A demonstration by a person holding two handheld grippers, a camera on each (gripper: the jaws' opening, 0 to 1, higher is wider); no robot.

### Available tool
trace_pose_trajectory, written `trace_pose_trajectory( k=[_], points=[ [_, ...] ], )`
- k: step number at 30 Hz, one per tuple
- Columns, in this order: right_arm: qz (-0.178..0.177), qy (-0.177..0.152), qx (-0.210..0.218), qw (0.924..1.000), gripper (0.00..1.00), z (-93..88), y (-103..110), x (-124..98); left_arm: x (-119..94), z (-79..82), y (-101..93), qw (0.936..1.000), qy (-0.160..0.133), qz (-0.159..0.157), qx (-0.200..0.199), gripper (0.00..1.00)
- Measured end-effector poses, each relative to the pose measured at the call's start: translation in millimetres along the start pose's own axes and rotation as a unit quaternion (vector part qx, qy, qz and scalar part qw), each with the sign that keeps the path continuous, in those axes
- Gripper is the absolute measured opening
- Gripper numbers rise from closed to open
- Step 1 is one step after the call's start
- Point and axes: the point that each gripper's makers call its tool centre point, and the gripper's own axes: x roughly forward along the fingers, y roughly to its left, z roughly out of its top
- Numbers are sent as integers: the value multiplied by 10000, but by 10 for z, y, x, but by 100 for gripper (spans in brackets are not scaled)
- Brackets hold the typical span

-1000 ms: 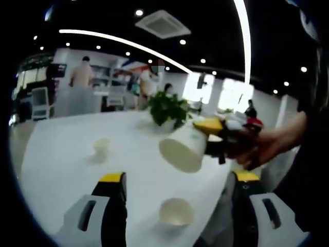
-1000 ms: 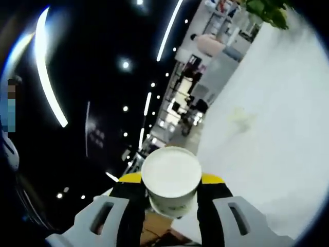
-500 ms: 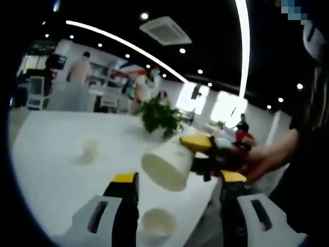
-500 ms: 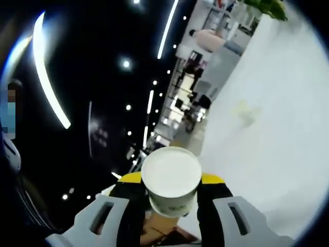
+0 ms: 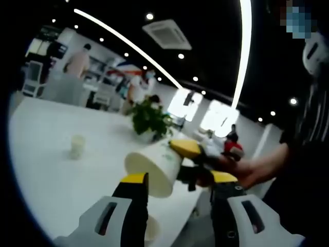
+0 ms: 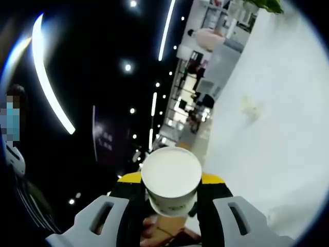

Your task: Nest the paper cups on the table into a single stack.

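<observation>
Closer now, right claw (image 6: 171, 193) still clamps paper cup (image 6: 171, 179).

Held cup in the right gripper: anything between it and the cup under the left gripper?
Nothing visible. The right gripper holds the paper cup tilted in the air above the table. The near cup stands on the table below, partly hidden behind the left gripper, whose open jaws flank that space without crossing it.

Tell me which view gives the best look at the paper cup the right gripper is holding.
The left gripper view: it shows the paper cup from the side, tilted, clamped by the right gripper above the white table. The right gripper view shows the same paper cup end-on between the jaws, so its wall and tilt are hard to read.
</observation>
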Motion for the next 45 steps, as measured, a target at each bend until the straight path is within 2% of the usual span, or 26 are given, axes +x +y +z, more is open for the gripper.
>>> trace_pose_trajectory(
  k=[5,10,13,19,23,27,31,36,45],
  points=[
    [80,91,26,9999,36,-65,22,13,-2,74,-39,9997,-197,-125,-69,34],
    [195,27,214,9996,36,-66,37,22,-8,108,-32,9992,-335,-150,-160,27],
    [289,29,297,9991,36,-69,83,26,-30,163,-35,9973,-497,-227,-490,21],
    [461,-26,310,9985,36,-67,149,22,-42,186,-51,9975,-527,-238,-409,12],
    [635,-133,499,9966,36,-67,199,16,-41,247,-53,9972,-597,-222,-399,4],
    [769,-192,553,9953,37,-57,262,10,-48,307,-91,9960,-628,-344,-532,2],
    [928,-243,470,9943,37,-30,320,10,-47,351,-139,9924,-612,-493,-944,1],
    [1081,-350,491,9923,37,10,376,18,-29,403,-182,9912,-613,-555,-1035,0],
    [1214,-478,261,9911,38,49,421,22,-29,433,-197,9920,-546,-615,-960,0]
  ],
)
